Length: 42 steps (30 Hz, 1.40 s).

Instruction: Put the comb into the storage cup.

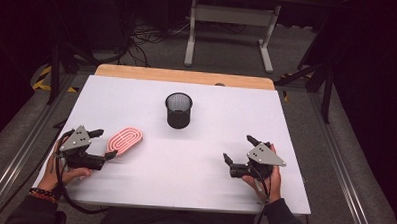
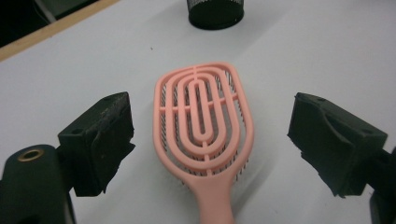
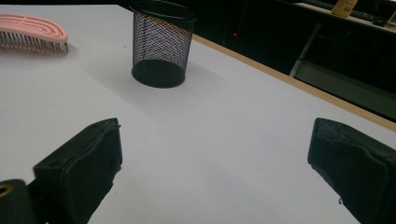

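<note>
Altogether one pink hairbrush (image 2: 203, 135) and one mesh cup (image 1: 178, 110) sit on my tabletop (image 1: 194, 177); the brush lies between my left hand-held gripper's (image 1: 101, 144) released jaws, untouched.

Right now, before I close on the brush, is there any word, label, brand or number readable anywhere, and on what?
None can be read.
Pink hairbrush: no lettering on its back.
Black mesh cup: no label.
White table top: blank.
Tan item on the far shelf: too small and dark to tell whether it bears text.
</note>
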Tool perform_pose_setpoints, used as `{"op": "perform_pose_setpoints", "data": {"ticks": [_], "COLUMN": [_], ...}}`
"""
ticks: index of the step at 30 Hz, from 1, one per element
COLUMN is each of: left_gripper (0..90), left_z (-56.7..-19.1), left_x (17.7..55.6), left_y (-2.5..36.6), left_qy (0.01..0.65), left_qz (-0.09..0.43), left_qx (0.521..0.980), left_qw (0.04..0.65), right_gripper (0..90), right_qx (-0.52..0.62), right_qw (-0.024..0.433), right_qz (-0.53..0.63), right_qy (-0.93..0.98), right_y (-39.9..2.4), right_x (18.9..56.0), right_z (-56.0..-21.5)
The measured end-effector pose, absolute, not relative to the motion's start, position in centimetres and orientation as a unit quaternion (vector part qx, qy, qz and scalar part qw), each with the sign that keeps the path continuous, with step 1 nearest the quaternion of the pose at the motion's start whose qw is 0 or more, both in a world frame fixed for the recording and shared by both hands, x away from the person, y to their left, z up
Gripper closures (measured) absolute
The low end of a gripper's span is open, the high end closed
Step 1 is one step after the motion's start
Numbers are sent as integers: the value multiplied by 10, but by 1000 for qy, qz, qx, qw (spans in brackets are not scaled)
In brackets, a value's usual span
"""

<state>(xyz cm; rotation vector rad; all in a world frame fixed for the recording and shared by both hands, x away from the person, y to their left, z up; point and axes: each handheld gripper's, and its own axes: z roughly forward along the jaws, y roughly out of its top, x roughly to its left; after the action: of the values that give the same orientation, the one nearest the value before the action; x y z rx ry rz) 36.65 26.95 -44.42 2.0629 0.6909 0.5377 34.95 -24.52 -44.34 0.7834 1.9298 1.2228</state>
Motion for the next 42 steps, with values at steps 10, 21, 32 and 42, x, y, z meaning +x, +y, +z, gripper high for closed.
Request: {"op": "perform_pose_setpoints", "data": {"ticks": [10, 21, 32, 42], "left_gripper": [164, 303, 607, 658], "left_z": [-438, -445, -446, -452], "left_x": [371, 380, 393, 399], "left_y": [272, 268, 254, 250], "left_qy": [320, 375, 359, 359], "left_qz": [169, 115, 76, 56], "left_qx": [872, 883, 908, 913], "left_qw": [330, 258, 204, 183], "right_gripper": [37, 42, 43, 46], "right_qx": [307, 302, 299, 296], "right_qw": [351, 359, 358, 356], "right_qz": [464, 451, 448, 443], "right_qy": [754, 759, 763, 767], "right_y": [-243, -241, -240, -238], "right_x": [351, 350, 350, 351], "right_z": [-445, -445, -446, -447]}}
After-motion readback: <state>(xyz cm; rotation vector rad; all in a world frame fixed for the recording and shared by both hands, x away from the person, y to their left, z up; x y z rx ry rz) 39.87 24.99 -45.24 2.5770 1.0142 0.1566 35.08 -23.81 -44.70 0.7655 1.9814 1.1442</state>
